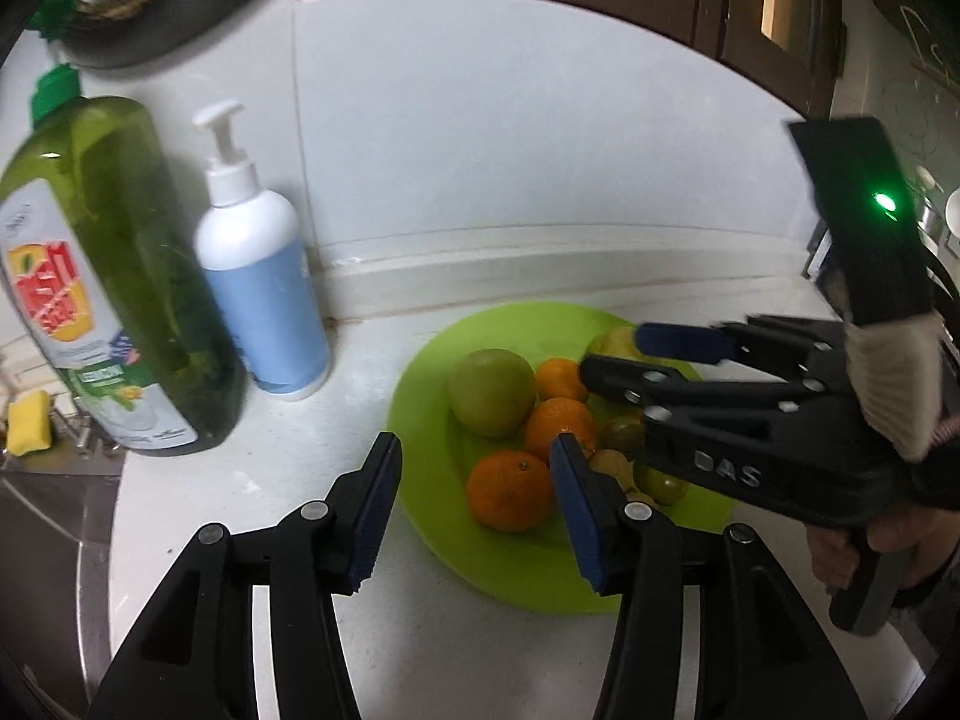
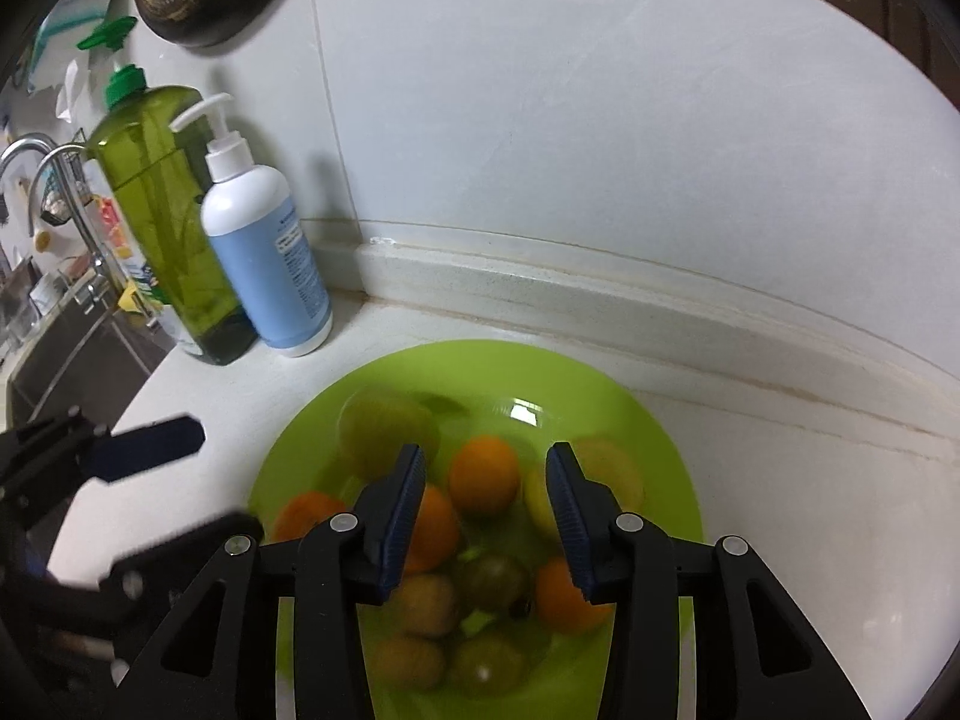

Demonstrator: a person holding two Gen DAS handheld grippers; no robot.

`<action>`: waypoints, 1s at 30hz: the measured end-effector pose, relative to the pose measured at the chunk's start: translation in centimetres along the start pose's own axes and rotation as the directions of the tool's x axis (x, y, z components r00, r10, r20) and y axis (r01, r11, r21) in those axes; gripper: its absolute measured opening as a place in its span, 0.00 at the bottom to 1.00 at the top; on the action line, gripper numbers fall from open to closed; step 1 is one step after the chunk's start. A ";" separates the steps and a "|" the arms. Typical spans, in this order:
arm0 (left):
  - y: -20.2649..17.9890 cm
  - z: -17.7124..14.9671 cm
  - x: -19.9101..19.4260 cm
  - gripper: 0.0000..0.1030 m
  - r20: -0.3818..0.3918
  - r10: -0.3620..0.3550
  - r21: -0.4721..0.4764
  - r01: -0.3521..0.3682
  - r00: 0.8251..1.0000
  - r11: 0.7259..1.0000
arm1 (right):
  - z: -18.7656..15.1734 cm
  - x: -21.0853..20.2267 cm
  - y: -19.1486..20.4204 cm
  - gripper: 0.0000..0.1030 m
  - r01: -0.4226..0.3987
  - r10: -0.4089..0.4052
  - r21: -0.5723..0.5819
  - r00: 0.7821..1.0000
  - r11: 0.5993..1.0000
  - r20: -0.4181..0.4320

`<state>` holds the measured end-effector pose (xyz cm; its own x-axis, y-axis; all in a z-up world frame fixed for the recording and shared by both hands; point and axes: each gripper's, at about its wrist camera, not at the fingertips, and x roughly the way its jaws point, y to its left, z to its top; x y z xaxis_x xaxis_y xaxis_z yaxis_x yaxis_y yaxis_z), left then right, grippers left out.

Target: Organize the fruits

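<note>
The fruit [image 1: 510, 420] lies heaped on your green plate [image 1: 432, 516], lower centre of both views, on the white desk [image 1: 240, 516]. Your left claw [image 1: 474, 510] and right claw [image 2: 486, 516] hover above it, both spread and pinching nothing. Two bottles [image 1: 180, 276] stand at left.

In the right wrist view the fruits on the green plate [image 2: 660, 420] smear with blur, so the brownish ones low in the pile cannot be named. In the left wrist view the right gripper [image 1: 612, 354] hides 1 yellowish fruit [image 1: 615, 341], and the picture's edge cuts off the sponge [image 1: 27, 423].
</note>
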<state>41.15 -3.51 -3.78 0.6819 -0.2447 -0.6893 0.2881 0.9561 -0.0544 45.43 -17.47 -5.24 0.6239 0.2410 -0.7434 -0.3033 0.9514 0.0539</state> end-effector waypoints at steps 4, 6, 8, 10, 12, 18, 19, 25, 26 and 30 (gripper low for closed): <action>0.1 -0.4 -1.9 0.50 0.025 0.021 -0.007 -0.021 0.999 1.000 | -1.1 -3.0 0.6 0.42 0.007 -0.007 0.017 0.999 1.000 0.032; 0.0 -0.7 -3.2 0.50 0.041 0.024 -0.010 -0.024 0.999 1.000 | -1.6 -4.5 1.0 0.42 0.007 -0.008 0.024 0.999 1.000 0.050; -0.1 -0.9 -4.6 0.52 0.055 0.023 -0.012 -0.022 0.998 1.000 | -2.2 -6.2 1.6 0.42 0.013 -0.016 0.034 0.998 0.999 0.069; -0.2 -1.3 -6.1 0.53 0.073 0.021 -0.009 -0.020 0.997 1.000 | -3.0 -8.1 2.2 0.42 0.016 -0.020 0.048 0.996 0.999 0.091; -0.4 -1.7 -7.5 0.55 0.092 0.016 0.002 -0.016 0.996 1.000 | -3.9 -9.8 2.9 0.42 0.023 -0.029 0.061 0.993 0.998 0.110; -0.9 -3.9 -12.9 0.63 0.156 0.007 0.038 -0.013 0.988 0.999 | -6.9 -15.2 5.2 0.48 0.064 -0.083 0.111 0.982 0.992 0.171; -1.1 -4.3 -13.3 0.64 0.161 0.005 0.042 -0.012 0.987 0.999 | -7.3 -15.8 5.6 0.48 0.072 -0.092 0.117 0.980 0.991 0.177; -1.6 -6.7 -17.7 0.72 0.207 0.006 0.048 -0.016 0.978 0.999 | -10.2 -20.0 7.9 0.57 0.120 -0.152 0.151 0.963 0.981 0.222; -1.7 -7.0 -18.2 0.75 0.210 0.009 0.050 -0.020 0.978 0.999 | -10.6 -20.6 8.2 0.58 0.128 -0.161 0.154 0.960 0.980 0.228; -2.5 -8.7 -20.8 0.78 0.235 0.017 0.038 -0.027 0.972 0.999 | -12.6 -23.5 8.8 0.64 0.127 -0.168 0.171 0.954 0.977 0.250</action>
<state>20.36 0.60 4.44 0.8256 -0.2594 -0.5011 0.2952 0.9554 -0.0083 19.08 -17.21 4.31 0.8257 0.1181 -0.5516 -0.0938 0.9930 0.0721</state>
